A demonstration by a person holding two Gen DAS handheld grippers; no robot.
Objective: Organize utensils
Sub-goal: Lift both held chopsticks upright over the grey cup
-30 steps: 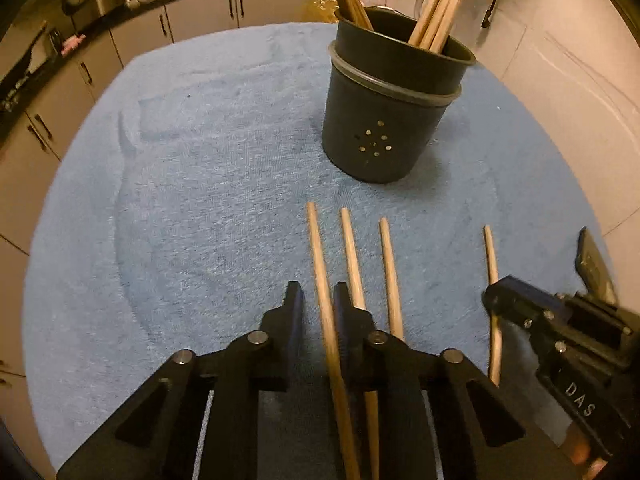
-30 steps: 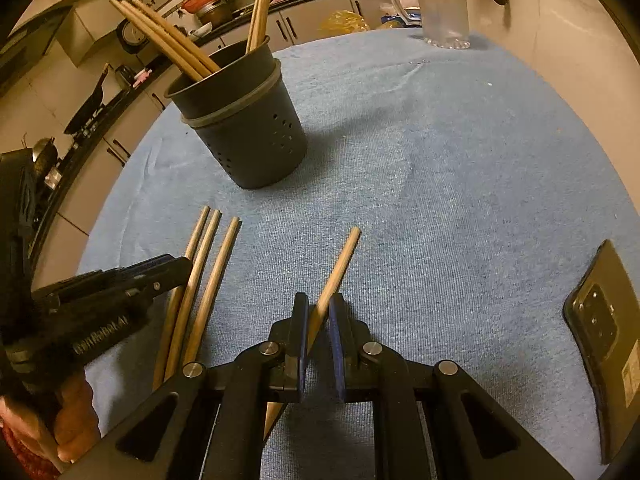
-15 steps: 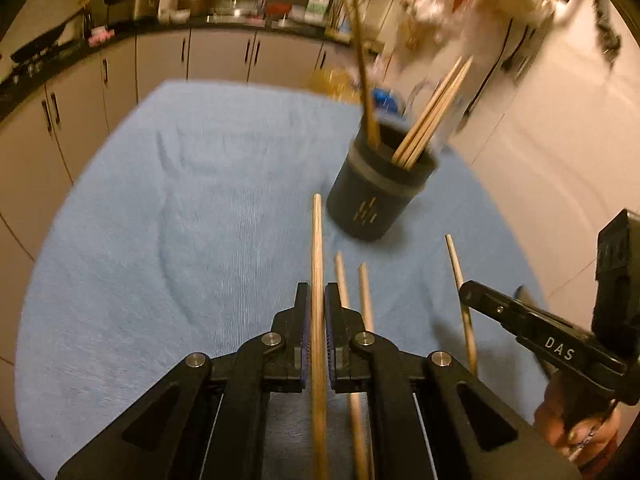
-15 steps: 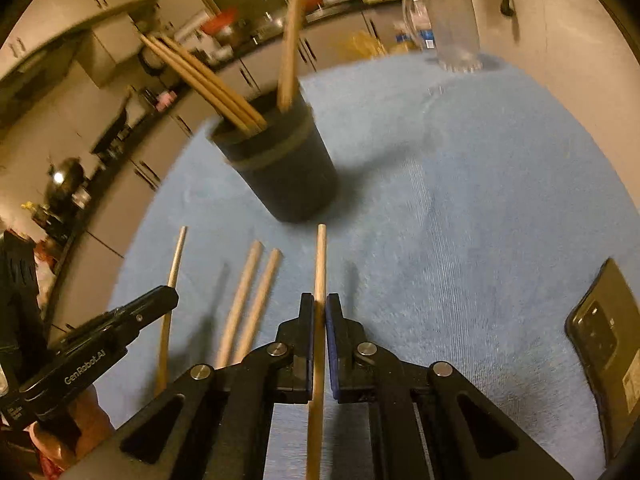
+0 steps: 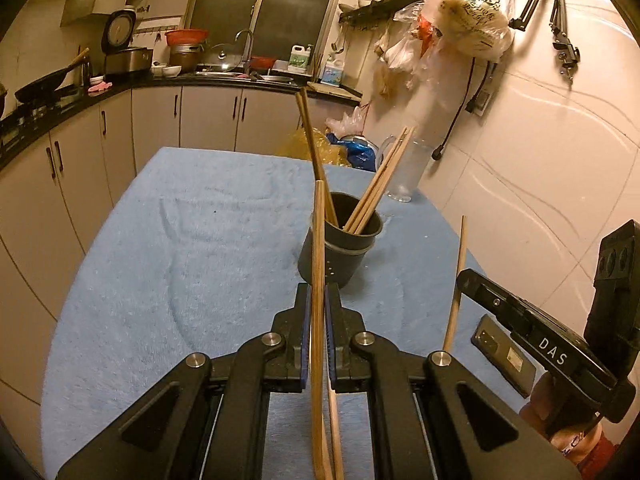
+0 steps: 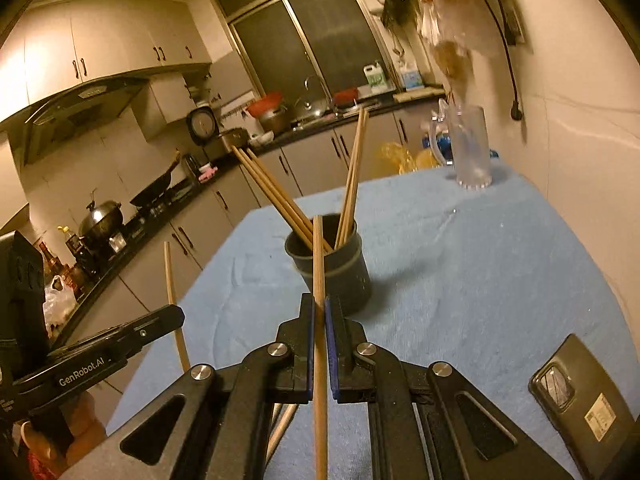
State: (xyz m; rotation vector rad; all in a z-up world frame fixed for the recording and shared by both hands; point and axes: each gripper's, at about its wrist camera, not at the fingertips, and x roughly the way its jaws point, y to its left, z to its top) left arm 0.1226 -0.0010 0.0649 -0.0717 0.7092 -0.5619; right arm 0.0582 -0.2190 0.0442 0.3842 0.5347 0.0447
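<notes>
Wood, matt plastic and soft cloth under warm light

The chopsticks look like pale, smooth bare wood; the holder is dark matt plastic with small punched holes. A fuzzy light-blue cloth covers the table. The fingers are matt black plastic with blue pads and shiny metal rivets. The phone at lower right is glossy black; the jug at upper right is clear plastic or glass.

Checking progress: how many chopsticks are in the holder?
5 chopsticks in the holder: three leaning left, two right, in the right wrist view. Others may be hidden.
</notes>
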